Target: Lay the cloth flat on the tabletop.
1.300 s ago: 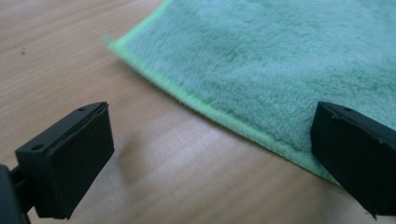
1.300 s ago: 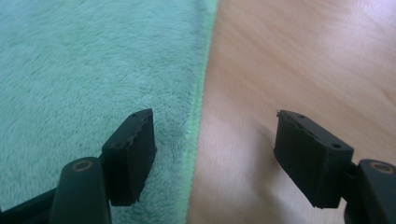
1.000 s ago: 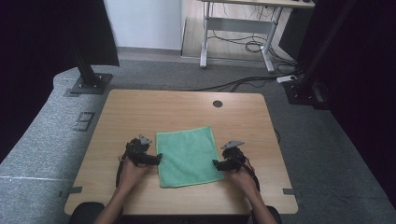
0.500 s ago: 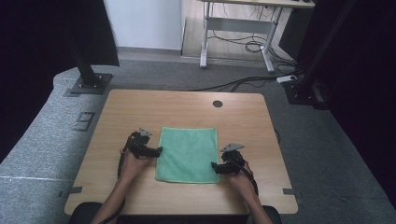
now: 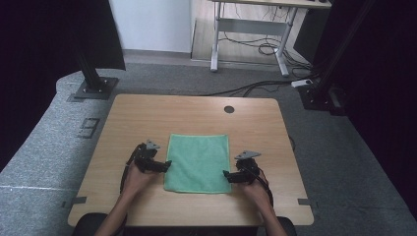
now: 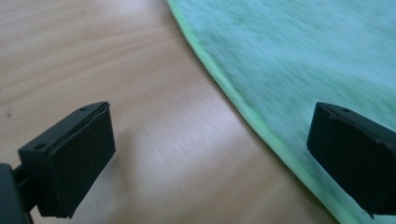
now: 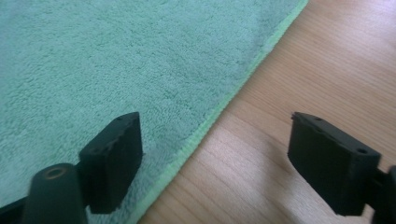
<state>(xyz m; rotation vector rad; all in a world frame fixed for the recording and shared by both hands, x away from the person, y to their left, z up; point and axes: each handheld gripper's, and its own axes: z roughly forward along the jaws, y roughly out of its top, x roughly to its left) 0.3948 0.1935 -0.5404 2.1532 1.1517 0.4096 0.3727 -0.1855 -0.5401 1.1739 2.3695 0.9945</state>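
Green cloth (image 6: 303,51) motion-blurred in left gripper view, forearms (image 5: 268,219) cut off at high view's bottom edge

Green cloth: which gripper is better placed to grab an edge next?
Roughly even, slight lean right. The right gripper is open, straddling the hem of the green cloth near its front corner; the left gripper is open too, straddling the hem mid-side.

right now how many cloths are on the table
1. The green cloth lies flat on the near middle of the wooden table, between the left gripper and the right gripper. Nothing seems hidden under it.
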